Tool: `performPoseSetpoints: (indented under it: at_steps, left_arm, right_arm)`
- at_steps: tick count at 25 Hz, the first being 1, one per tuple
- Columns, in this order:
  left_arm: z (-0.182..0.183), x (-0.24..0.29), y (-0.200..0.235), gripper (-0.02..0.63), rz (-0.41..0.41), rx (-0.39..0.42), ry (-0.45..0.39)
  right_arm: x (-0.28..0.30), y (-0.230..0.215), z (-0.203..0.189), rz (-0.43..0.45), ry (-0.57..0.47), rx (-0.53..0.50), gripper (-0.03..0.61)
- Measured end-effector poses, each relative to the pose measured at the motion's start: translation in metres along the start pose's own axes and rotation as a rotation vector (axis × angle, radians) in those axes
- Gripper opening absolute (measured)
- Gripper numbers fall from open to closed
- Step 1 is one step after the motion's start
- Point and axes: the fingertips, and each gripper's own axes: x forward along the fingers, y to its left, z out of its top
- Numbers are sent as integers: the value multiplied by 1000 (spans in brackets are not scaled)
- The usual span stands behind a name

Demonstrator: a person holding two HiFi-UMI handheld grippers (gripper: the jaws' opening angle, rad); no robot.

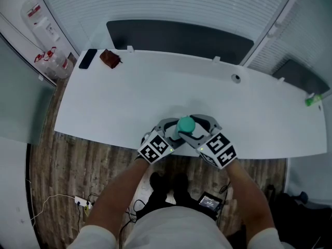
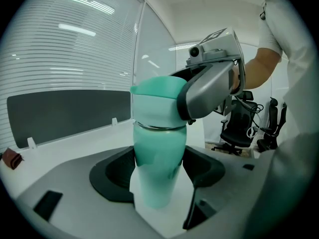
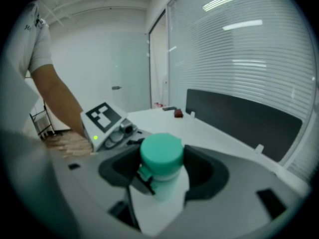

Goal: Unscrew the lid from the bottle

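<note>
- Left gripper had its jaws closed in on the body of the teal bottle, with a dark pad pressed to each side of it.
- Right gripper was clamped on the teal lid, its jaws touching the cap on both sides.
- From the left gripper view, one grey jaw of the right gripper reached in from the right and wrapped against the lid, above a thin metal ring at the seam.
- The lid sat on the bottle's neck, not yet off.
- In the head view, the bottle stood upright between the two grippers, over the near edge of the white table, roughly at its middle.
- Whether its base touched the tabletop, I could not tell.
- Both of the person's forearms came up from the bottom of the head view, one to each gripper.
- A dark phone and a small reddish-brown object lay just beside each other at the table's far left corner, well apart from the bottle.
- A round cable hole sat in the tabletop toward the far right.
- A dark panel ran along the table's far side.
</note>
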Motion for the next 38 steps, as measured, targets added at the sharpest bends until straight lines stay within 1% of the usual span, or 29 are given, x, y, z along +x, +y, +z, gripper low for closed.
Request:
performPoseSetpoints:
  at_steps: [7,11,19,24,30,38]
  left_arm:
    - [1,2,-3,310,-25,7,6]
    - [0,0,-2,310,-23,5,7]
    - [1,1,-1,311,-2,6,25]
    - [9,-5,0,313,24,18,6]
    - [16,-16,0,313,45,2,-19]
    - [20,-30,-4,313,61,-34,-44]
  right_arm:
    - [-6,2,5,35,-15,-58,288]
    - [-9,0,8,37,-26,-31,288]
    - [-12,-2,9,9,-56,23,288]
    - [-17,-5,14,-20,-95,57,288]
    - [-25,-12,21,-36,-140,140,288]
    - [-31,-17,23,-61,-164,172,288]
